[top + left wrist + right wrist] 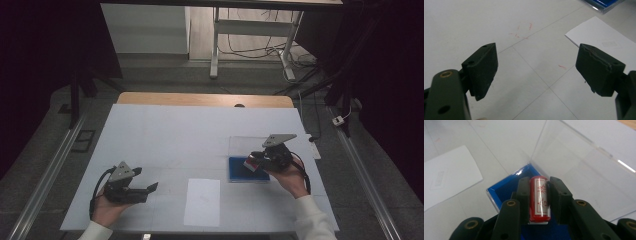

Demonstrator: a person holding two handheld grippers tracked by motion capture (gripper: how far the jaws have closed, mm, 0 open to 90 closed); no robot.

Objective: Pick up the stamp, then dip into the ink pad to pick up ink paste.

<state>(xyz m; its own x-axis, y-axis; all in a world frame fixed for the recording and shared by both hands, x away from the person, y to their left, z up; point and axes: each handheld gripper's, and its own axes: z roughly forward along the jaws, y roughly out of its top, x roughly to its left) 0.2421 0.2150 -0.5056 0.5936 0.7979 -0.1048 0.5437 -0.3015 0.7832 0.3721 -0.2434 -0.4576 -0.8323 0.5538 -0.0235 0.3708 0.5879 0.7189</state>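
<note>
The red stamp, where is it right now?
The red stamp sits clamped in the right gripper, above the blue ink pad on the table's right side.

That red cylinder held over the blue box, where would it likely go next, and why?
Probably straight down. The right gripper is shut on the red stamp, which hangs above the open blue ink-pad box with its clear lid raised. A sheet of white paper lies nearby, perhaps for stamping after inking.

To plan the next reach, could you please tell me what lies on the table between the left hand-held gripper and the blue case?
In the high view, a white paper sheet lies between the left hand-held gripper and the blue case.
</note>
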